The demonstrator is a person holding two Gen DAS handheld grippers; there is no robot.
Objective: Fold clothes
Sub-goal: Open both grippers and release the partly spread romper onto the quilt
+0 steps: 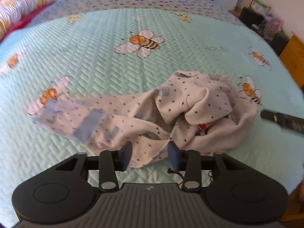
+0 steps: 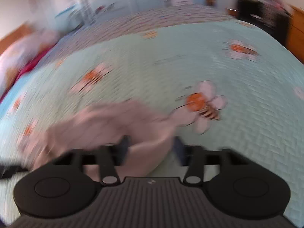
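While crumpled on the bee-print quilt (image 1: 95, 43), one star-dotted garment (image 1: 186, 104) awaits flattening: spreading step, no fold made yet. Left gripper (image 1: 150, 154) agape, hem between the pads but unpressed; right gripper (image 2: 150, 149) likewise parted over a blurred fold, nothing clamped. Next, by judgement: pinch opposite edges, draw apart. Count: one garment, one quilt, two grippers.
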